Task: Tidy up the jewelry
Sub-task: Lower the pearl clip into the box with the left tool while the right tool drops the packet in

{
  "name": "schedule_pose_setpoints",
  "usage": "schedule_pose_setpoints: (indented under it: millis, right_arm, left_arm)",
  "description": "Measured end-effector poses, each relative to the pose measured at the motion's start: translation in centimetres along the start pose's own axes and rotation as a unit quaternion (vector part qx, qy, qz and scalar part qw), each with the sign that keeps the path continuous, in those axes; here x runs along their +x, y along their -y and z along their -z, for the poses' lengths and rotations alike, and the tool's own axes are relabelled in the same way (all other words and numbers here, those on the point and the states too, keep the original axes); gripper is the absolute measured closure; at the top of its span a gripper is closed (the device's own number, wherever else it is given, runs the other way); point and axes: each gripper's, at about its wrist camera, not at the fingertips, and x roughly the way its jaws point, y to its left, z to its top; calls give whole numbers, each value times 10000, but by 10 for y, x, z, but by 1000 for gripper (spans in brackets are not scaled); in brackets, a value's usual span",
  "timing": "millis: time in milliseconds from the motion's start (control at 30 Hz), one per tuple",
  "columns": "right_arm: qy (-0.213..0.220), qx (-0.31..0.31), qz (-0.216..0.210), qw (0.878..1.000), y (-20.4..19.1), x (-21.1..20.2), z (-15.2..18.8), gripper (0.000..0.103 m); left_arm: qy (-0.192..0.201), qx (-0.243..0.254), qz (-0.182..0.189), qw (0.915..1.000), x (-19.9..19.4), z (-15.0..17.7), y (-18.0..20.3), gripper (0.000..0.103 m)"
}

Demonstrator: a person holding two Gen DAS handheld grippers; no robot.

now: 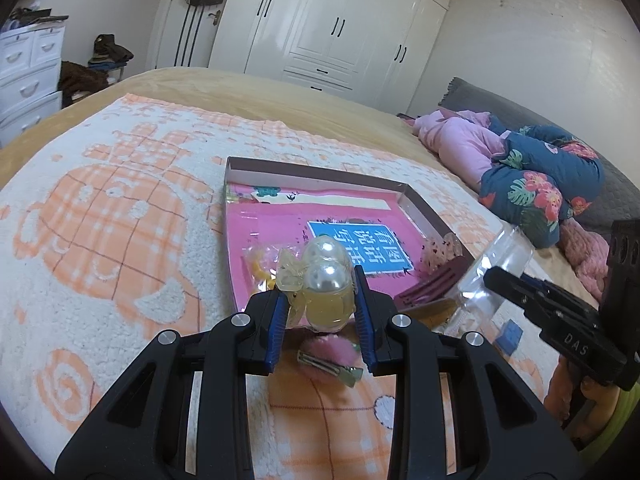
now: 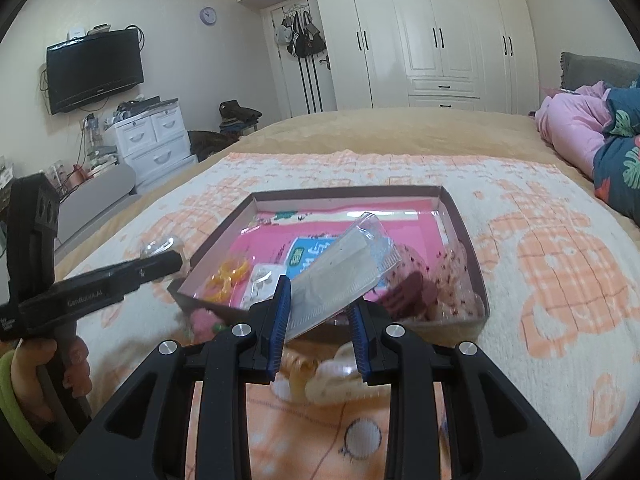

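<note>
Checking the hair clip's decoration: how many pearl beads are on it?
2: both pearl beads sit atop the hair clip held in the left gripper, one behind the other. Others may be hidden.

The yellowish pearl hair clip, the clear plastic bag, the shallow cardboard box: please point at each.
yellowish pearl hair clip (image 1: 326, 280), left wrist view, lower pearl.
clear plastic bag (image 2: 340, 276), right wrist view, bag's middle.
shallow cardboard box (image 2: 344, 193), right wrist view, far wall.

Open towel (image 1: 120, 208) left of the box (image 2: 460, 224), but clips crowd its near end and bedding (image 1: 532, 172) blocks the right.

glossy pearl hair clip (image 1: 324, 280), clear shiny plastic bag (image 2: 340, 276), fluffy terry blanket (image 1: 120, 200), cardboard box (image 2: 460, 236)
</note>
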Motion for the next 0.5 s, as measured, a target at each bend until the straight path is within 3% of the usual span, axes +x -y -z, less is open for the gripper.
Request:
schedule_pose_setpoints:
  millis: [500]
  right_arm:
    - [45, 25, 107, 9999, 9, 28, -25, 76]
  left_arm:
    - [-81, 28, 25, 10000, 26, -11, 3, 81]
